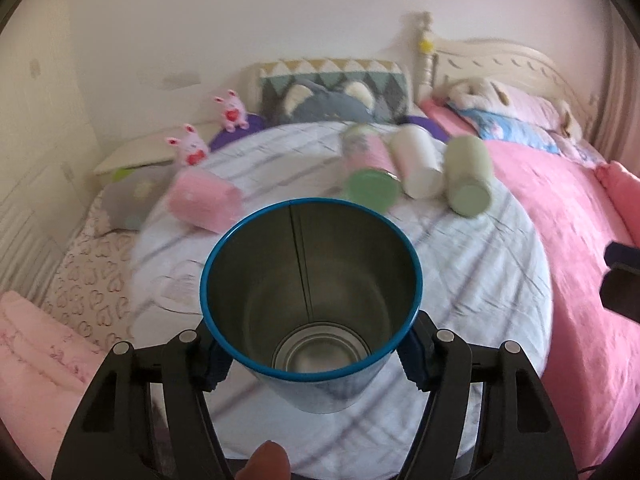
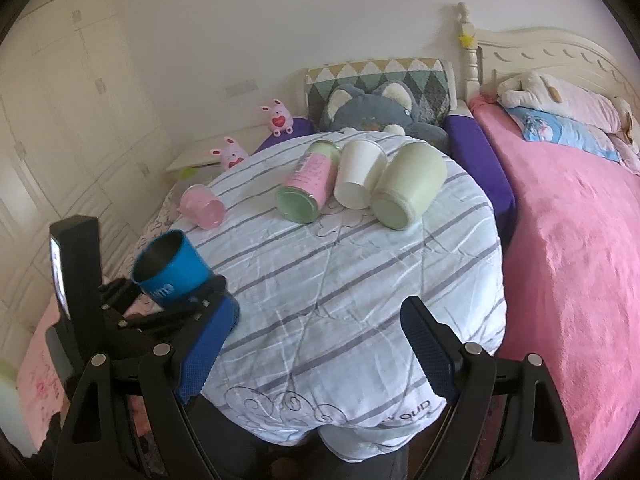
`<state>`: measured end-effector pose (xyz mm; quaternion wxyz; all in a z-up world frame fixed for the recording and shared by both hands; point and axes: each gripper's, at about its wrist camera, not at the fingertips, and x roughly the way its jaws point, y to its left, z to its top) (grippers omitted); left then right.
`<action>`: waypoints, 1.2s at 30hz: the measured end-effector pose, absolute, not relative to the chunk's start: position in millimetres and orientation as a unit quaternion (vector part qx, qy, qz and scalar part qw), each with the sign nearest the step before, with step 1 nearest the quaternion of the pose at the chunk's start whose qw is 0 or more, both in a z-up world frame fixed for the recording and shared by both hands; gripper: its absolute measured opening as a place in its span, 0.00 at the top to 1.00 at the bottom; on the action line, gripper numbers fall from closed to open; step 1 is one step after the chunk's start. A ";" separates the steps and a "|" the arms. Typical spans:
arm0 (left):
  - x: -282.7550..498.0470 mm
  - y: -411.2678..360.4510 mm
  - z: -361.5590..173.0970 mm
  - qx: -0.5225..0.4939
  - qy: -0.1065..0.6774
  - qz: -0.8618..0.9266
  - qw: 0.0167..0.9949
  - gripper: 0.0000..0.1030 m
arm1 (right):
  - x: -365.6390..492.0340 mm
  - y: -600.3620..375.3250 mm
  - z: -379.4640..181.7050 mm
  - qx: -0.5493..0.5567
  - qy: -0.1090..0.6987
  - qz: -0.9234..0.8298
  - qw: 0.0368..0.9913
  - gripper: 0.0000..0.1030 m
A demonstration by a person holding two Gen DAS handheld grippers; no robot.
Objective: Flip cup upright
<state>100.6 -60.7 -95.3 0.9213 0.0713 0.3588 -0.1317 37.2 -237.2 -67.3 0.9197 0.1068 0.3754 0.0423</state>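
Observation:
My left gripper (image 1: 312, 354) is shut on a blue metal cup (image 1: 312, 280), held above the round table with its open mouth tilted up toward the camera. The right wrist view shows the same cup (image 2: 172, 270) in the left gripper (image 2: 182, 302) at the table's left edge, mouth tilted up and left. My right gripper (image 2: 316, 350) is open and empty over the table's near edge. Four cups lie on their sides on the table: a pink cup (image 2: 202, 206), a pink-and-green cup (image 2: 308, 184), a white cup (image 2: 358, 178) and a pale green cup (image 2: 408, 184).
The round table (image 2: 320, 280) has a striped white cloth. A bed with a pink blanket (image 2: 568, 240) is at the right. A grey plush toy (image 2: 372, 112), pillows and two small pink bunny toys (image 2: 278, 116) stand behind the table. White wardrobes (image 2: 60, 120) are at the left.

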 end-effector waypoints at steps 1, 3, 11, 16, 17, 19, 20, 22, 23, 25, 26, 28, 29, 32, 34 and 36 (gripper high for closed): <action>103.8 -53.3 -92.8 0.071 0.356 -0.121 0.924 0.34 | 38.3 -234.4 -67.3 0.106 0.375 0.044 0.920 0.16; 111.2 -40.4 -91.3 0.069 0.354 -0.107 0.927 0.34 | 41.3 -228.2 -67.7 0.103 0.377 0.050 0.919 0.16; 139.8 -23.4 -122.9 0.069 0.379 -0.092 0.918 0.33 | 49.1 -206.9 -70.5 0.086 0.389 0.057 0.916 0.16; 140.7 -20.1 -122.6 0.063 0.377 -0.086 0.920 0.18 | 49.1 -203.7 -67.5 0.081 0.388 0.051 0.916 0.16; 140.3 -19.1 -120.4 0.065 0.374 -0.083 0.921 0.09 | 48.6 -203.5 -66.8 0.081 0.388 0.051 0.917 0.16; 138.6 -16.8 -115.0 0.066 0.366 -0.082 0.925 0.02 | 48.4 -202.8 -66.7 0.079 0.388 0.049 0.917 0.16; 138.3 -16.2 -112.3 0.064 0.363 -0.085 0.925 0.00 | 47.8 -202.1 -66.6 0.078 0.388 0.048 0.917 0.16; 136.7 -15.3 -107.3 0.062 0.361 -0.091 0.926 0.00 | 46.5 -200.7 -66.4 0.079 0.387 0.051 0.917 0.16; 136.4 -15.6 -105.4 0.063 0.361 -0.090 0.926 0.00 | 45.8 -200.3 -66.3 0.080 0.386 0.052 0.918 0.16; 135.4 -15.4 -100.7 0.067 0.360 -0.090 0.926 0.00 | 44.3 -199.1 -65.2 0.079 0.385 0.053 0.918 0.16; 133.3 -15.2 -97.6 0.070 0.357 -0.089 0.927 0.00 | 42.9 -198.3 -64.1 0.078 0.383 0.054 0.919 0.16; 128.2 -15.4 -91.1 0.075 0.351 -0.091 0.929 0.00 | 40.0 -197.5 -61.7 0.078 0.380 0.056 0.920 0.16; 125.1 -14.3 -88.3 0.074 0.348 -0.093 0.930 0.00 | 38.9 -196.7 -60.4 0.077 0.378 0.056 0.921 0.16; 111.6 -10.6 -70.7 0.066 0.334 -0.097 0.935 0.00 | 33.9 -195.7 -56.4 0.077 0.371 0.057 0.924 0.16; 99.2 -5.5 -55.1 0.061 0.320 -0.093 0.941 0.00 | 29.9 -195.3 -53.3 0.077 0.365 0.058 0.926 0.16; 86.8 -1.0 -42.2 0.058 0.308 -0.093 0.945 0.00 | 26.4 -194.0 -50.4 0.076 0.359 0.060 0.928 0.16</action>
